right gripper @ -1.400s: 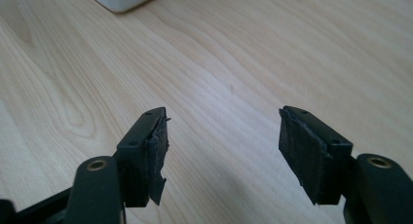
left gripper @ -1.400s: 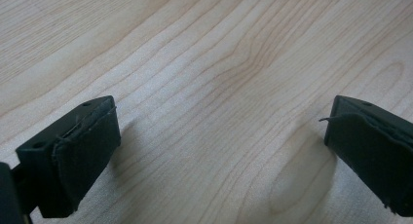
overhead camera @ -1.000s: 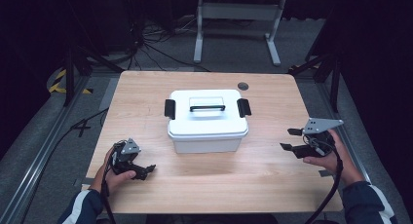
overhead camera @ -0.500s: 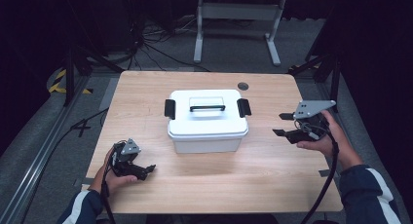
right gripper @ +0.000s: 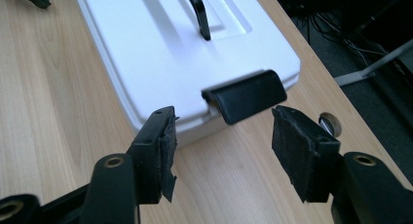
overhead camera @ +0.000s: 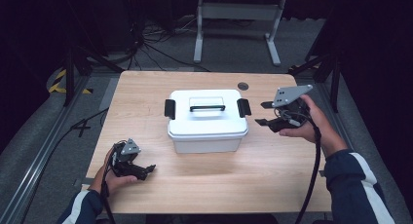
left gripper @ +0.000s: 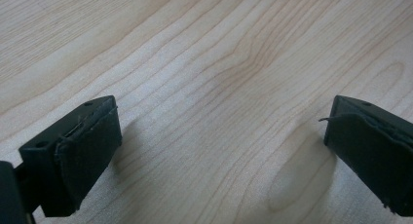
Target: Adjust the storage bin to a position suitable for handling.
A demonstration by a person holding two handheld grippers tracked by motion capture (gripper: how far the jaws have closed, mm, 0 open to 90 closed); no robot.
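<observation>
Up close, the right gripper (right gripper: 224, 151) shows its fingers apart, empty, just short of the box's black latch (right gripper: 246, 95).

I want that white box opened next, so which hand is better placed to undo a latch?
Right. The right gripper is raised beside the white box, jaws open and lined up on its black latch. The left gripper sits low over bare table, away from the box.

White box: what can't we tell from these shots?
- Contents of the white box: the shut lid hides them in the high view.
- Far clip: the right gripper view's top edge cuts it off.
- Round thing in the table: partly behind the right gripper.
</observation>
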